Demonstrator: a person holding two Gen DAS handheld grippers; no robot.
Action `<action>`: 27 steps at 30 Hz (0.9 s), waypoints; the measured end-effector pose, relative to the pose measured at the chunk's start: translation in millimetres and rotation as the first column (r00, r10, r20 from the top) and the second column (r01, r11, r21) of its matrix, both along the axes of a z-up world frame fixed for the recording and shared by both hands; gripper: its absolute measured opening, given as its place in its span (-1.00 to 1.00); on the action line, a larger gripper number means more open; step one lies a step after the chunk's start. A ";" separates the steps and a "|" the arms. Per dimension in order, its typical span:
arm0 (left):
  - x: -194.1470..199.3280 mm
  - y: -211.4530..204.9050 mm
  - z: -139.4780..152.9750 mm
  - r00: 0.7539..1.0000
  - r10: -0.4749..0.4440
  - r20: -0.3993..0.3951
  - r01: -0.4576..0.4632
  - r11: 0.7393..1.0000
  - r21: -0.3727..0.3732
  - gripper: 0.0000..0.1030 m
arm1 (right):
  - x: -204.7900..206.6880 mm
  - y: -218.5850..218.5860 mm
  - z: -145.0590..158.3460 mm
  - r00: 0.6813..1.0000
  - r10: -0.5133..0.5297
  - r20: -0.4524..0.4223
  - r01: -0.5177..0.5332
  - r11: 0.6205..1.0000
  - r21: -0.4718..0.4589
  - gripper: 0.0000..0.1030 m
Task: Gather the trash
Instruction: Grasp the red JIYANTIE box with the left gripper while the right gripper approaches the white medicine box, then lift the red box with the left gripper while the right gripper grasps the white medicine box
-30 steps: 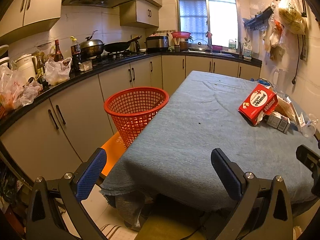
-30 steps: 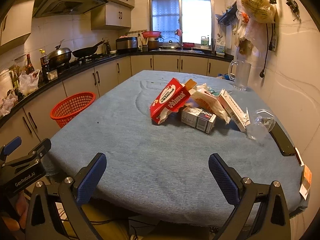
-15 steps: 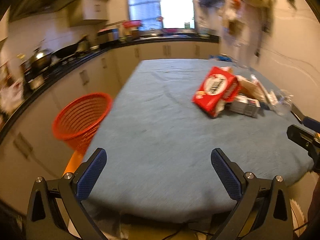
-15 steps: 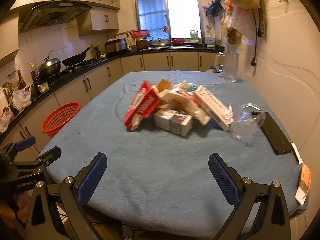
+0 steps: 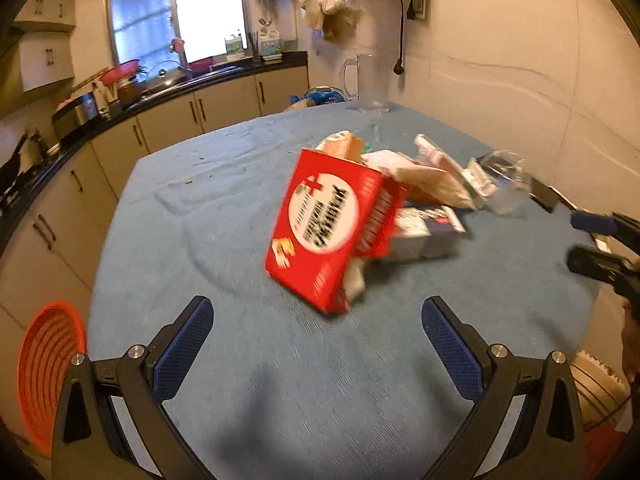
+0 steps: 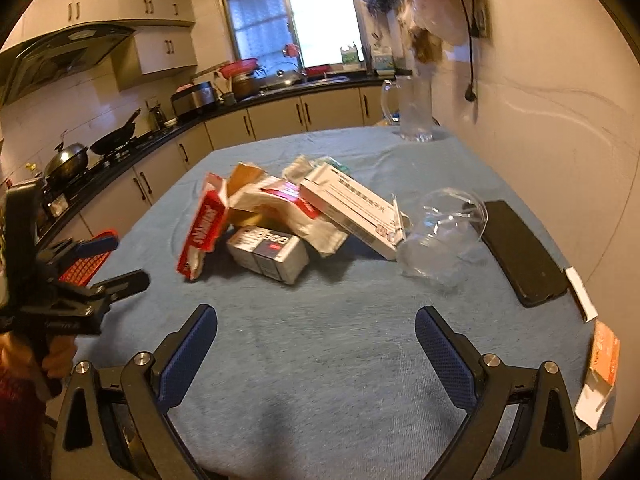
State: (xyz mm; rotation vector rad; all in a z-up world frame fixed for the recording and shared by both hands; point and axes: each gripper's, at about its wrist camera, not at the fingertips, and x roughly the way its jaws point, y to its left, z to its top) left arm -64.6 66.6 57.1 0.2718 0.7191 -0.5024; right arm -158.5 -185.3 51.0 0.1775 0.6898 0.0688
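A heap of trash is sitting toward the right side of the table [image 6: 320, 360], which is wearing a blue cloth. The red box [image 5: 328, 228] is leaning at the heap's left, nearest the left gripper [image 5: 316, 340], with a small grey carton [image 6: 268, 254] lying beside it, a crumpled white wrapper [image 6: 288, 212] behind, and a long white box [image 6: 352, 208] slanting across the top. A clear plastic cup [image 6: 440, 236] is lying on its side at the heap's right, and a black phone [image 6: 520, 252] is lying near the table's right edge, with paper slips [image 6: 600, 360] by the near right corner. A glass pitcher [image 6: 412, 108] is standing at the far right corner. The orange basket [image 5: 48, 376] is sitting off the table's left edge, lower down.

Both grippers are hovering over the near edge with fingers spread wide and holding nothing; nothing is lying between the left gripper and the red box, nor between the right gripper [image 6: 316, 344] and the grey carton.

Compared with a second ago, the left gripper has swung from the basket toward the heap, and the red box is looming much closer; the right gripper has also closed in.
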 end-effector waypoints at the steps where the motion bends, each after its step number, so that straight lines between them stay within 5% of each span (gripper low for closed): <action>1: 8.7 -1.6 -1.4 1.000 -0.024 -0.007 0.024 1.000 -0.002 1.00 | 3.0 -1.6 -2.2 1.000 -0.003 -0.009 0.003 1.000 0.004 0.97; 8: 60.7 -15.2 -7.8 0.978 -0.201 -0.057 0.202 0.979 0.016 1.00 | 20.5 -9.5 -9.4 0.999 -0.016 -0.030 0.016 1.000 0.010 0.97; 18: 88.6 -24.7 -22.2 0.945 -0.296 -0.136 0.292 0.955 -0.049 0.97 | 41.9 -22.4 -8.1 0.998 -0.040 -0.047 0.042 0.999 0.024 0.97; 20: 88.4 -28.2 -25.1 0.947 -0.293 -0.135 0.291 0.956 -0.037 0.80 | 44.7 -24.9 -7.2 0.998 -0.043 -0.050 0.045 0.999 0.027 0.97; 27: 68.1 -24.2 -23.7 0.975 -0.164 -0.148 0.163 0.986 -0.021 0.79 | 60.4 -31.3 2.1 0.999 -0.024 -0.049 0.024 1.000 0.007 0.97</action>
